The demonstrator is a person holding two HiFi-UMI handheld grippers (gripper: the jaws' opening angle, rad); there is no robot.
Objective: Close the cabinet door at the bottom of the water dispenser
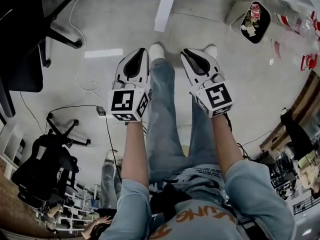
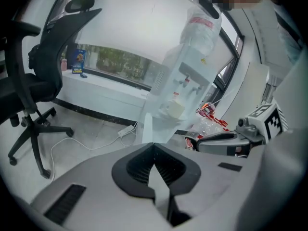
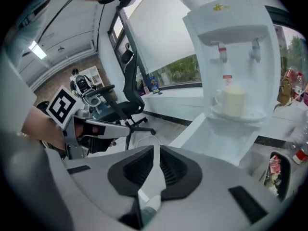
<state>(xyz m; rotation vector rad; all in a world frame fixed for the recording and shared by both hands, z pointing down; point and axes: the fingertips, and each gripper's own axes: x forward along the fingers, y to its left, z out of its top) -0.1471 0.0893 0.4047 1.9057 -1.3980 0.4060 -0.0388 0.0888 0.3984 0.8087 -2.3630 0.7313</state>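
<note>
The white water dispenser (image 3: pixel 232 47) stands ahead with a cup (image 3: pixel 234 101) on its drip tray; the left gripper view shows the dispenser (image 2: pixel 190 76) with its bottle on top. Its bottom cabinet door (image 3: pixel 192 129) hangs open, swung out toward me, edge-on as the door (image 2: pixel 144 125) in the left gripper view and as a white bar, the door (image 1: pixel 166 6), in the head view. My left gripper (image 1: pixel 144 50) and right gripper (image 1: pixel 186 51) are held side by side above the floor, short of the door. Both are shut and hold nothing, as shown by the left gripper (image 2: pixel 154 146) and the right gripper (image 3: pixel 155 149).
A black office chair (image 1: pixel 30 34) stands at the left, another chair (image 1: pixel 50 164) lower left. A white cable and power strip (image 1: pixel 100 111) lie on the floor. A rubbish bin (image 1: pixel 255 21) and red-labelled bottles (image 1: pixel 307 61) sit to the dispenser's right.
</note>
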